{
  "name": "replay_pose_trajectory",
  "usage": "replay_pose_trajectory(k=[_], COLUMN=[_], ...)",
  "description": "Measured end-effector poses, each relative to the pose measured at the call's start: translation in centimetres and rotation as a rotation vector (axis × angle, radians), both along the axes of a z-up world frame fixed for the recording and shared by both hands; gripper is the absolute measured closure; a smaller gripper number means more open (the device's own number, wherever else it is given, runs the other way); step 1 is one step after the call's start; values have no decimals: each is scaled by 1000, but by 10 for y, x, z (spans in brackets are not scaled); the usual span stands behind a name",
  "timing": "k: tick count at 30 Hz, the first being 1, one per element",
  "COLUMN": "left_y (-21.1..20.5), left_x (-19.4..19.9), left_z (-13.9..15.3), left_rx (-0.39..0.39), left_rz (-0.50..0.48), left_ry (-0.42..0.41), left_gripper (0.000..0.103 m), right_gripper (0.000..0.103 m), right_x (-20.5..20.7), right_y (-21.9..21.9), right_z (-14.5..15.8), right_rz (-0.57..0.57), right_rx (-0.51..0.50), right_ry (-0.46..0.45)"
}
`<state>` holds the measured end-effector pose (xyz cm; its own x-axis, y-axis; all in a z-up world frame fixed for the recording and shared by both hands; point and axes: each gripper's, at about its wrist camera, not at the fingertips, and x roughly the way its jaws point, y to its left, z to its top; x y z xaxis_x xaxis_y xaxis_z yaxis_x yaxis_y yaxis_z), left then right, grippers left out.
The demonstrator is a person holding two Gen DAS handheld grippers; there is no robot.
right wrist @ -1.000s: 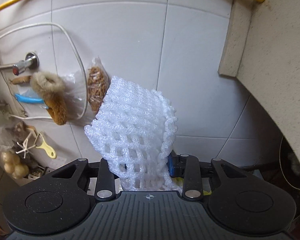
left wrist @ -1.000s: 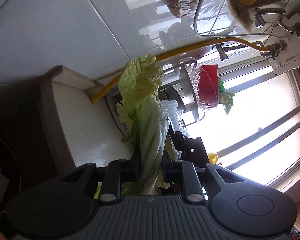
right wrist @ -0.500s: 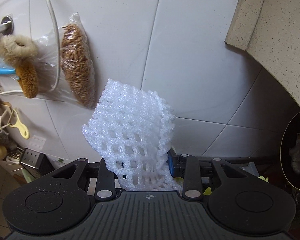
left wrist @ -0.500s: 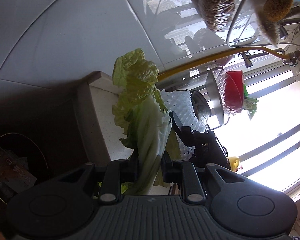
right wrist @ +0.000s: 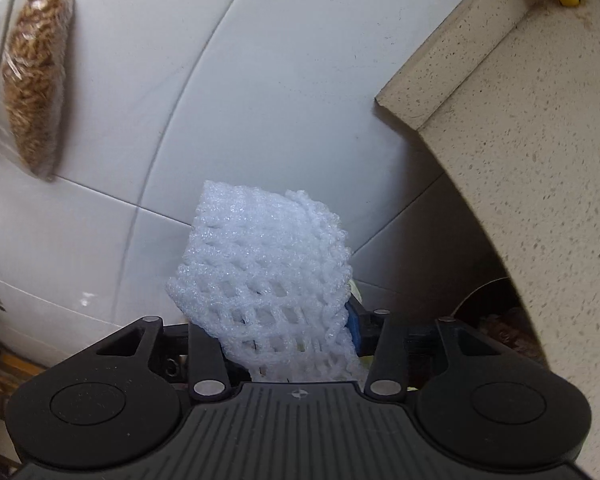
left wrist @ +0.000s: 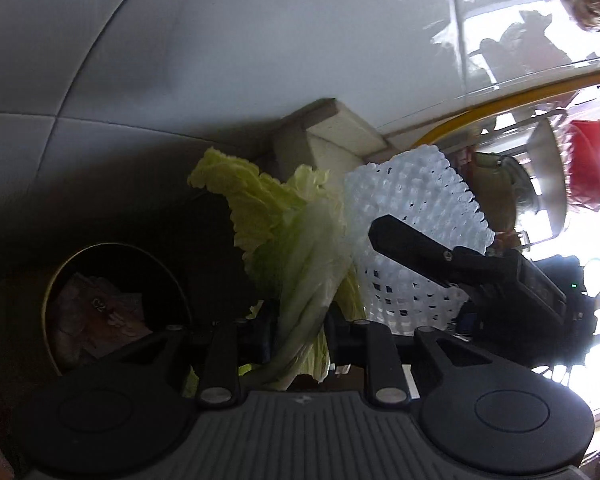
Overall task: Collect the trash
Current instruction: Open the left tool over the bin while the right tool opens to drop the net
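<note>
Cabbage leaf axis: your left gripper (left wrist: 300,330) holds the napa cabbage leaf (left wrist: 288,248) by its pale stalk, long axis running away from you, frilly tip leaning far-left.
Cabbage leaf look: white ribbed stem, crinkled yellow-green blade.
Left fingers: pinched tight on the stalk.
Foam net axis: the foam fruit net (right wrist: 266,284) rises from your right gripper (right wrist: 284,340), leaning slightly right.
Foam net look: white open mesh sleeve, flattened.
Right fingers: closed on the net's near end.
Neighbours: net (left wrist: 412,232) just right of the leaf.
Trash bin (left wrist: 112,304): near left, below the leaf, crumpled wrapper inside.
Countertop (right wrist: 512,120): speckled, far right.
</note>
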<state>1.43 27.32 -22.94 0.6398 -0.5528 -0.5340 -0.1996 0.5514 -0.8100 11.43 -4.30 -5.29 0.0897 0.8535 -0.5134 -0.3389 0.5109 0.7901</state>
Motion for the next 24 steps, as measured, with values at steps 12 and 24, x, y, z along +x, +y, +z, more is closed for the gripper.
replay_pose_trajectory(k=[12,24], left_y=[-15,-21], left_x=[18,21], left_z=[-35,-36], left_rx=[74,56], left_rz=[-33,-36], left_ry=[189,206], left_gripper=[54,51], right_gripper=[28,20], right_x=[-3,-21], right_y=[20,-6], right_z=[-25,-11], right_rz=[43,-14], right_rx=[-249,-240], right_ry=[-64,-74])
